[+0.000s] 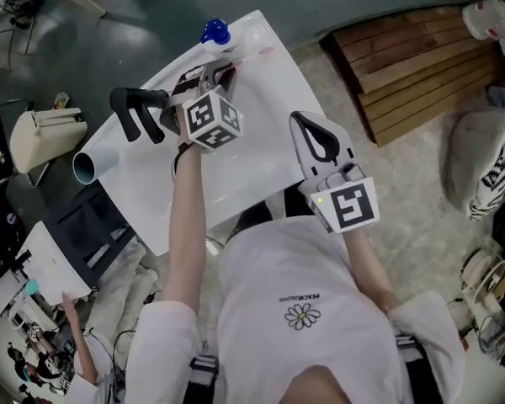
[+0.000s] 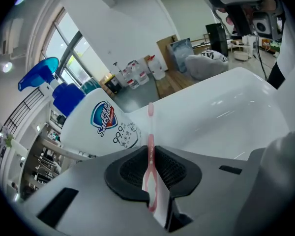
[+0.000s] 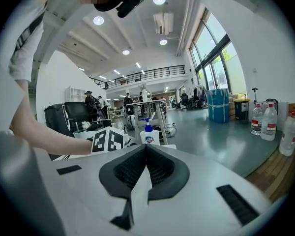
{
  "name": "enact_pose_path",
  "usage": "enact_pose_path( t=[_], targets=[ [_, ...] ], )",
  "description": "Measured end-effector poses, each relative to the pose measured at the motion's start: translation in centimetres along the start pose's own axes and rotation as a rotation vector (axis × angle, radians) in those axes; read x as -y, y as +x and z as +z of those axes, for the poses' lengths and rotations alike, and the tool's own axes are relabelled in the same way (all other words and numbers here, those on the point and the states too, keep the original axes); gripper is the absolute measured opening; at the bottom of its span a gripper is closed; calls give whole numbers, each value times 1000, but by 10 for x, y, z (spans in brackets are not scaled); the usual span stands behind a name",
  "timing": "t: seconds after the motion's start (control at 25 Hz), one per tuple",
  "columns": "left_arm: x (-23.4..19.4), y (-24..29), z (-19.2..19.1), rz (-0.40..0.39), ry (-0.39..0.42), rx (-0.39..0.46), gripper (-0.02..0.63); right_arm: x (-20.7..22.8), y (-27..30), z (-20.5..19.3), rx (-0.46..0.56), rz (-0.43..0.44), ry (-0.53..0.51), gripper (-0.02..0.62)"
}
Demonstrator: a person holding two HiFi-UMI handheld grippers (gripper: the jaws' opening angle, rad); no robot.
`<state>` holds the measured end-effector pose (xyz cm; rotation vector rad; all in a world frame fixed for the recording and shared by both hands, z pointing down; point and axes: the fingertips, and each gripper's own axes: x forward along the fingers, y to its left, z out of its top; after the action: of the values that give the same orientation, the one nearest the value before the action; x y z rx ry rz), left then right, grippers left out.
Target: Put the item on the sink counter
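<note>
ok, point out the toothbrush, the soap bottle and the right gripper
toothbrush (image 2: 150, 145), left gripper view, pink handle between the jaws.
soap bottle (image 2: 104, 124), left gripper view, white labelled body.
right gripper (image 3: 146, 149), right gripper view, where its shut fingertips meet.

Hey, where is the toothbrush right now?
In the left gripper view the toothbrush is clamped in the left gripper, pointing over the sink, with the soap bottle just to its left.

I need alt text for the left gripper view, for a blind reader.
The left gripper has its jaws shut on a thin pink toothbrush. Beyond it lies a white sink, with a blue-pump soap bottle at the left.
</note>
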<state>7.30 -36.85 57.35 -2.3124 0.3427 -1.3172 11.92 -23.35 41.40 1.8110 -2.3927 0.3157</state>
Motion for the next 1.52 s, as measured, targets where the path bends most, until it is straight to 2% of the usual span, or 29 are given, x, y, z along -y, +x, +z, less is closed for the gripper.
enact_pose_path(
  t=[0.28, 0.52, 1.24, 1.44, 1.52],
  targets=[
    [-3, 2, -2, 23, 5, -7, 55, -2, 5, -2, -13, 16, -4, 11],
    [-5, 5, -2, 18, -40, -5, 57, -4, 11, -1, -9, 27, -9, 11],
    [-10, -8, 8, 44, -69, 8, 84, -13, 7, 5, 4, 36, -25, 11],
    [-19, -26, 27, 72, -115, 79, 84, -17, 8, 16, 26, 50, -54, 11],
    [-24, -35, 42, 83, -109, 103, 84, -18, 8, 23, 41, 50, -64, 11]
  ],
)
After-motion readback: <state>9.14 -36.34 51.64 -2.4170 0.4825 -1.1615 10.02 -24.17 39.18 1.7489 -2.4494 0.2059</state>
